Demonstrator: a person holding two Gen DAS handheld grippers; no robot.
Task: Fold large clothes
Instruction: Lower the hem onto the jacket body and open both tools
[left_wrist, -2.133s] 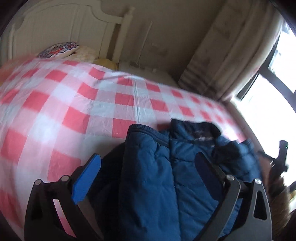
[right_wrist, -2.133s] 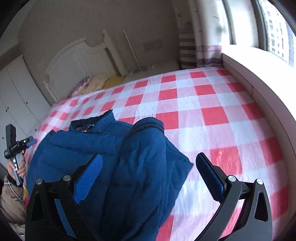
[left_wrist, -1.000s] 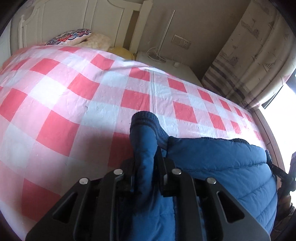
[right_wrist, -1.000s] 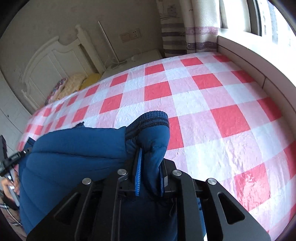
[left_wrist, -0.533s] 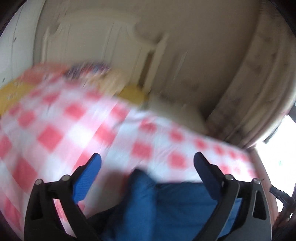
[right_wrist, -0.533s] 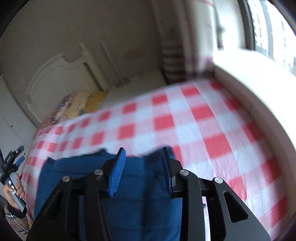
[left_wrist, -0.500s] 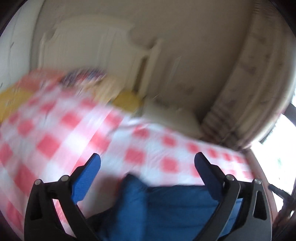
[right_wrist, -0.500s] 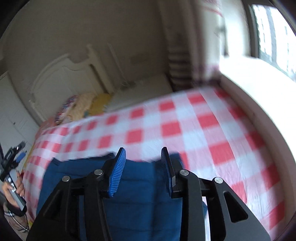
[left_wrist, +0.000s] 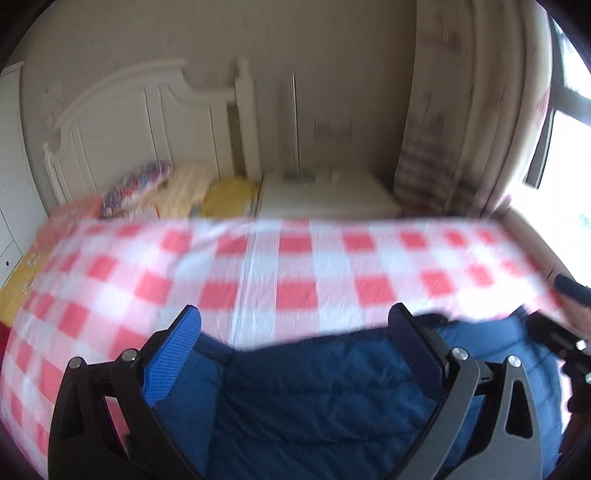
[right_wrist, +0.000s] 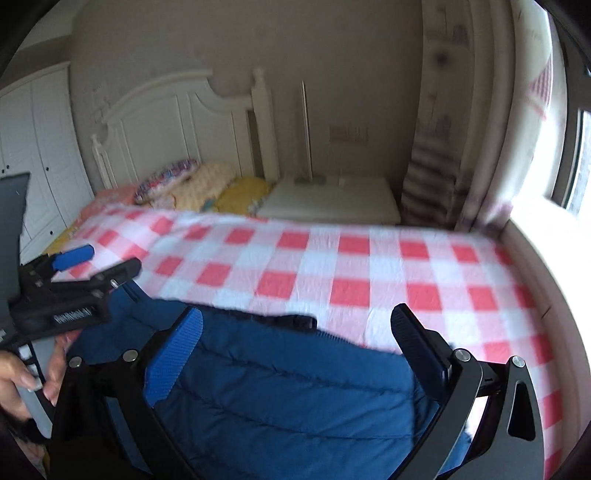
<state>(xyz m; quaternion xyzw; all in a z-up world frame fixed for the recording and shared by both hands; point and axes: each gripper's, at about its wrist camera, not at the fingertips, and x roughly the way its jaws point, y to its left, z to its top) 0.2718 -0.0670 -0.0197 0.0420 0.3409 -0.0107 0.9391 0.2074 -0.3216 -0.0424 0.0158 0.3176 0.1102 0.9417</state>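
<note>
Jacket first: the dark blue quilted puffer jacket (left_wrist: 325, 398) lies flat on the bed with the red-and-white checked cover (left_wrist: 295, 266), at the near edge, under both my tools. My left gripper (left_wrist: 295, 343) hangs above it with its blue-padded jaws spread wide and nothing between them. My right gripper (right_wrist: 295, 343) is likewise wide apart and empty over the jacket's right half. In the right wrist view my left hand (right_wrist: 22, 373) and its tool sit at the garment's left side.

Neither sleeve sticks out to the side, so I judge the sleeves are folded in and I am between grasps. The body is not yet halved. Next I would need to lower both grippers to one end, hem or collar, pinch the two corners through the thick padding, and carry that edge evenly over to the opposite end. Puffy fabric springs back, so I should bite deep. Both views are blurred, so seams and the hem are hard to place.
</note>
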